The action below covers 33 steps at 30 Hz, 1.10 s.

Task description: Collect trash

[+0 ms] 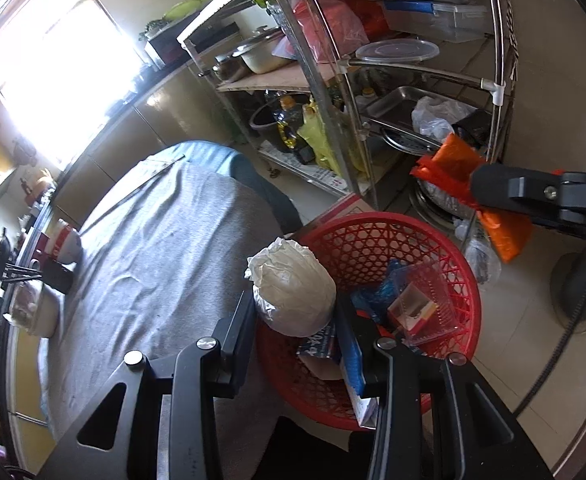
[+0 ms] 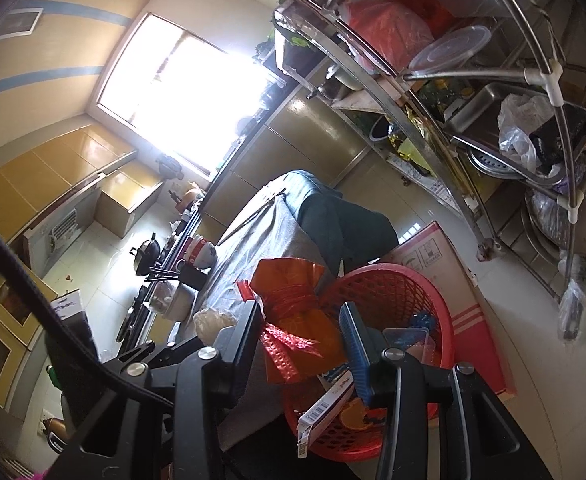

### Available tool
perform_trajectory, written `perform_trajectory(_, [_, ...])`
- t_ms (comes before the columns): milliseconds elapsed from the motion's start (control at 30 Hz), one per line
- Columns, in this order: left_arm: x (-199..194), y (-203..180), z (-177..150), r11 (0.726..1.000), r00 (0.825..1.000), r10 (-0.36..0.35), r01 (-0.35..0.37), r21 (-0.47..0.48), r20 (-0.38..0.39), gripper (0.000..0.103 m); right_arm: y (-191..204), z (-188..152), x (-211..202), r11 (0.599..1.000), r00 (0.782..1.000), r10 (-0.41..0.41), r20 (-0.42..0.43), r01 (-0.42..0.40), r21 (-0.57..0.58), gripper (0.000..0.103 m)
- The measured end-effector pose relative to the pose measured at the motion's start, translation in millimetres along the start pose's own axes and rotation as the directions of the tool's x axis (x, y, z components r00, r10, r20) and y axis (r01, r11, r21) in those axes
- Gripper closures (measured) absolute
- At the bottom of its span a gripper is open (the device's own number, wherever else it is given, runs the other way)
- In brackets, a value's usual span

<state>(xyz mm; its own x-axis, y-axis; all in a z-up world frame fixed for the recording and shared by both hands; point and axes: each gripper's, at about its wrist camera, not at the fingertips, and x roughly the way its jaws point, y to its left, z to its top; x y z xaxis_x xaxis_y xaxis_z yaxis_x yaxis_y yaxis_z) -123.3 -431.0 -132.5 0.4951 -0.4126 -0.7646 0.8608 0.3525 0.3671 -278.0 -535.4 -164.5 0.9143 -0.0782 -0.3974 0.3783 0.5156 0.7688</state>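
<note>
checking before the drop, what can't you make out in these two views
- Left wrist view: red basket bottom, hidden by the white wad in the left tool.
- Right wrist view: basket contents, blocked by the orange bag in the right tool.
- Both views: outside the window, blown out by glare.

Home kitchen, wok (image 2: 145, 255) on stove, metal rack (image 1: 373, 80) of pots

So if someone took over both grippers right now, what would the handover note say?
Left gripper: shut on the white crumpled paper ball, held at the near rim of the red basket.
Right gripper: shut on the orange-red foil wrapper, above the basket's edge.
Done: the basket already holds a clear plastic box, blue wrapper and cartons.
Left: drop both pieces in. The grey-cloth table shows no other loose trash; bowls at its far side are not clearly trash.
</note>
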Motion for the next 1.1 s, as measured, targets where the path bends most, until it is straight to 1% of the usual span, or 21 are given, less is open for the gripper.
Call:
perform_trajectory(100, [4.3, 3.4, -1.8, 0.998, 0.999, -0.053, 0.053, -0.019, -0.012, 0.061, -4.3, 0.0, 7.3, 1.0, 1.0, -0.009, -0.01, 0.009, 0.006, 0.058])
perform_trajectory(167, [4.8, 3.5, -2.6, 0.998, 0.998, -0.065, 0.065, -0.016, -0.009, 0.061, -7.6, -0.5, 11.8, 1.0, 1.0, -0.013, -0.015, 0.013, 0.01, 0.057])
perform_trajectory(200, [4.8, 2.9, -2.9, 0.998, 0.998, -0.069, 0.069, -0.011, -0.007, 0.06, -9.4, -0.6, 13.6, 1.0, 1.0, -0.009, -0.016, 0.009, 0.018, 0.048])
perform_trajectory(267, [3.5, 1.3, -3.0, 0.998, 0.998, -0.068, 0.068, 0.002, -0.004, 0.053, -14.7, -0.6, 18.0, 0.999, 1.0, -0.002, -0.019, 0.003, 0.045, 0.032])
perform_trajectory(367, [-1.6, 4.9, -3.6, 0.998, 0.998, -0.06, 0.059, 0.006, 0.017, 0.045, -20.5, -1.0, 22.4, 0.997, 1.0, -0.003, -0.031, 0.006, 0.079, 0.032])
perform_trajectory(500, [-10.8, 16.1, -6.0, 0.999, 0.999, -0.034, 0.034, -0.012, 0.032, 0.044, -16.9, -0.9, 14.5, 0.998, 1.0, 0.007, -0.012, -0.006, 0.064, 0.032])
perform_trajectory(533, [-15.0, 19.6, -7.1, 0.999, 0.999, -0.029, 0.03, -0.02, 0.037, 0.042, -14.2, -0.4, 12.6, 0.998, 1.0, 0.015, -0.009, -0.014, 0.057, 0.032])
perform_trajectory(567, [-19.7, 24.2, -8.0, 0.999, 0.999, -0.019, 0.02, -0.03, 0.041, 0.038, -10.8, 0.7, 9.9, 0.999, 1.0, 0.023, -0.006, -0.023, 0.049, 0.032])
perform_trajectory(700, [-44.7, 41.7, -13.0, 0.997, 0.996, 0.03, -0.024, -0.076, 0.08, 0.038, 10.6, 4.1, -0.1, 0.999, 1.0, 0.032, 0.001, -0.032, -0.01, 0.033])
perform_trajectory(800, [-66.8, 57.6, -16.6, 0.99, 0.99, 0.09, -0.077, -0.115, 0.106, 0.037, 31.0, 3.6, -5.6, 0.997, 1.0, 0.022, 0.004, -0.021, -0.068, 0.033])
perform_trajectory(833, [-77.7, 65.1, -19.6, 0.986, 0.985, 0.12, -0.104, -0.132, 0.121, 0.037, 39.8, 2.5, -6.7, 0.996, 1.0, 0.018, 0.003, -0.017, -0.093, 0.033])
perform_trajectory(900, [-93.9, 77.2, -25.1, 0.978, 0.977, 0.159, -0.136, -0.161, 0.14, 0.035, 57.1, -0.7, -7.7, 0.99, 1.0, 0.004, -0.002, -0.004, -0.143, 0.032])
perform_trajectory(967, [-107.2, 89.4, -30.6, 0.968, 0.97, 0.191, -0.16, -0.195, 0.153, 0.022, 73.7, -4.6, -8.0, 0.981, 1.0, -0.004, -0.007, 0.003, -0.196, 0.032])
perform_trajectory(1000, [-113.5, 95.3, -34.4, 0.962, 0.965, 0.207, -0.171, -0.214, 0.16, 0.02, 83.0, -7.0, -7.9, 0.975, 1.0, -0.006, -0.01, 0.004, -0.221, 0.032])
perform_trajectory(1100, [-136.2, 119.1, -47.8, 0.936, 0.951, 0.261, -0.206, -0.284, 0.169, 0.02, 105.6, -12.8, -6.5, 0.965, 1.0, 0.011, -0.026, -0.018, -0.263, 0.032])
